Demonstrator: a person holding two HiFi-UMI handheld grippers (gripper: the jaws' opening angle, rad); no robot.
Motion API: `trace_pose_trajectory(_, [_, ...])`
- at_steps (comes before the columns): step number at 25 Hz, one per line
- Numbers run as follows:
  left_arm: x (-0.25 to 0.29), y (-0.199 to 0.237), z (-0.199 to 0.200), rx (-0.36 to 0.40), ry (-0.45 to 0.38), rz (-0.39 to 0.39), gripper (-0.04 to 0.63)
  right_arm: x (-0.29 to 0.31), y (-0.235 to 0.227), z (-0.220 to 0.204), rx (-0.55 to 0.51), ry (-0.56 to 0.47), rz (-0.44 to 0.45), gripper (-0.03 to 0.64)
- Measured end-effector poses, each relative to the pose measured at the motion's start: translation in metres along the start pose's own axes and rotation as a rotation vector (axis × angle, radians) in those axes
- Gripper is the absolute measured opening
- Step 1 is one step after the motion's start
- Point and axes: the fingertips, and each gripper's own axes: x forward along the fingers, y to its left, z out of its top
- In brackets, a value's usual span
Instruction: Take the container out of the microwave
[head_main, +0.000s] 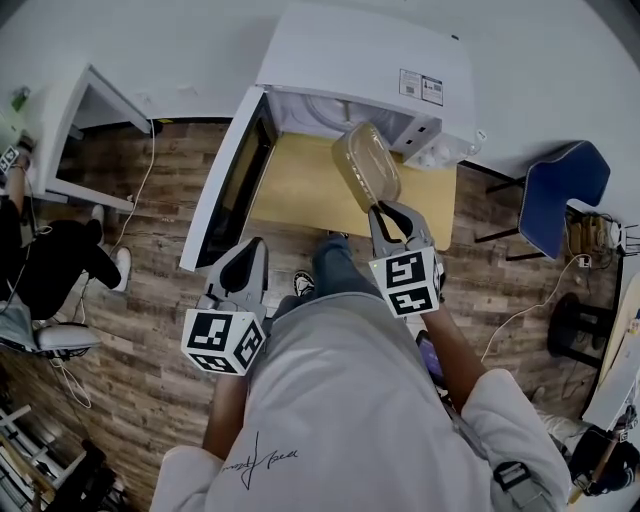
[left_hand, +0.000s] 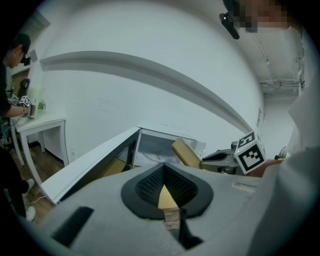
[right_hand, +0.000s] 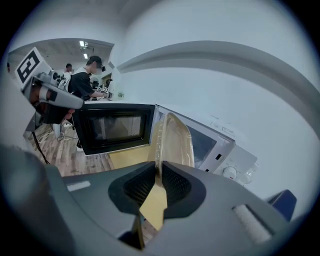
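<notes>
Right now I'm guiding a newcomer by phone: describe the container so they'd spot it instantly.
Find the white microwave, door open, on the wooden table. Just before its opening, the right tool holds the container by its rim. It's the only translucent tan oblong tub, tipped up on edge.

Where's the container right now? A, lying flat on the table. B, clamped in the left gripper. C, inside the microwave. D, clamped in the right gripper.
D: the right gripper pinches the container by its rim, tilted, in front of the open microwave.
</notes>
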Motion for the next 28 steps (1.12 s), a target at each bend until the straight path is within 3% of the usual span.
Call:
trace_pose_trajectory(10, [-0.002,0.004,-0.004,-0.007,0.011,0.001,-0.005,-0.017,-0.001,0.006,0.131,-0.055,0.07,0.057])
trace_pose_trajectory(28, [0.002,0.007,-0.006,-0.013,0.003,0.026,-0.006,-0.05,-0.005,0.009,0.278,-0.165,0.181,0.055])
